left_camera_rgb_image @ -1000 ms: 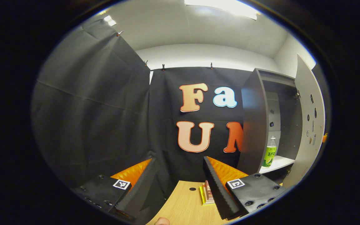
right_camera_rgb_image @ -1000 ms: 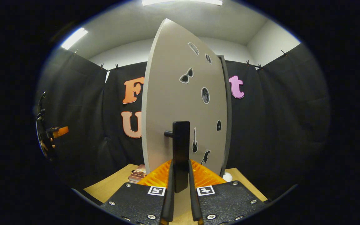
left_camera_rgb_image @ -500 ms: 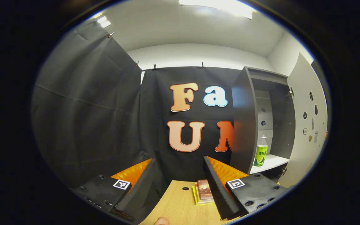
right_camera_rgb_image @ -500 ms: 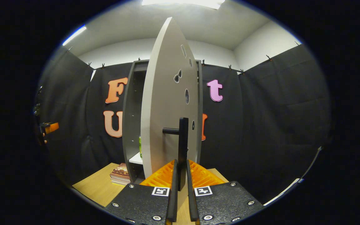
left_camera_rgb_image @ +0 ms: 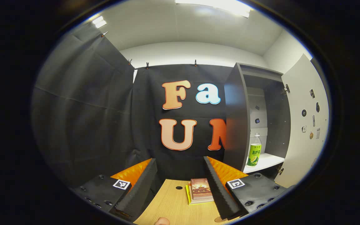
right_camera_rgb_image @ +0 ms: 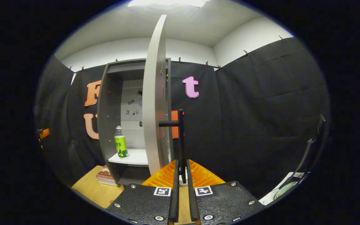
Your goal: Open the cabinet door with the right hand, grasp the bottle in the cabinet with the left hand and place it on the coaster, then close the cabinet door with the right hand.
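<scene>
One cabinet [right_camera_rgb_image: 111, 103] standing on the wooden table [left_camera_rgb_image: 173, 206], dark-sided, with door [right_camera_rgb_image: 153, 93] swung wide open, seen nearly edge-on in the right gripper view. Small stickers on the door's face [left_camera_rgb_image: 305, 118] in the left gripper view. Inside, a white shelf [right_camera_rgb_image: 133, 156] carrying one bottle [right_camera_rgb_image: 121, 142], upright, green-labelled, near the shelf's left front edge; same bottle [left_camera_rgb_image: 254, 150] visible in the left gripper view. Beside the cabinet base, a stack of books [left_camera_rgb_image: 199, 190] flat on the table. Right gripper [right_camera_rgb_image: 181, 175] pinched nearly closed on the door's vertical black handle [right_camera_rgb_image: 181, 137], both fingers pressing its lower end. Left gripper [left_camera_rgb_image: 180, 175] spread wide, holding nothing, well apart from the bottle.
</scene>
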The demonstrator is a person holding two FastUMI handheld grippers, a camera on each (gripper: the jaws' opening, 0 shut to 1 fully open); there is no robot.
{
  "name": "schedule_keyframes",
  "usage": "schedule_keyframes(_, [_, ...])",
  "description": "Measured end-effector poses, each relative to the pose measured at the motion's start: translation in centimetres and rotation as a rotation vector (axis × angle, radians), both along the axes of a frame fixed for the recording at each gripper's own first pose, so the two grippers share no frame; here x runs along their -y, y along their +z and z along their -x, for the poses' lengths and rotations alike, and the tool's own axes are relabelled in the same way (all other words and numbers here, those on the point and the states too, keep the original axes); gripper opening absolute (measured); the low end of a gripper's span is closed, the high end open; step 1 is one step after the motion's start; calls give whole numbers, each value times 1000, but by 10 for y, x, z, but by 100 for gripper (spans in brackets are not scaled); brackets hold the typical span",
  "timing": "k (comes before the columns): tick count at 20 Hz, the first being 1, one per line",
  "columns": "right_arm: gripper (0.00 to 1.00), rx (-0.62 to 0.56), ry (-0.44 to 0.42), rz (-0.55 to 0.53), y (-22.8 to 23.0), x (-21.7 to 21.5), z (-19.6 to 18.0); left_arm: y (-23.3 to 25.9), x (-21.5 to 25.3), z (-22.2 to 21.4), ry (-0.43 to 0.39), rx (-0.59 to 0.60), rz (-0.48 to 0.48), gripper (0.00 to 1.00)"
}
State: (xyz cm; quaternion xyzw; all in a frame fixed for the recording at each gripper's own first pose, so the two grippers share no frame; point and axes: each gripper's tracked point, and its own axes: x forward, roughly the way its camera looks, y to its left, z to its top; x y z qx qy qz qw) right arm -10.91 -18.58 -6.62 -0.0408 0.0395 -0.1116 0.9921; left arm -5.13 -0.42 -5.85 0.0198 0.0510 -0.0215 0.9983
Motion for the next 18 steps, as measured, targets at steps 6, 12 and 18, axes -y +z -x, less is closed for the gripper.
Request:
schedule_keyframes(6, [33,45,-17,11,15,-2,45,-30,62,-12,-68,-36,3,96])
schedule_keyframes(12, [76,67,-24,7,15,-8,54,-77,162,-23,-193,-98,34,97])
schedule_keyframes(18, [90,47,-70,-55,5,26,58,-100,268,-33,-298,-100,45,94])
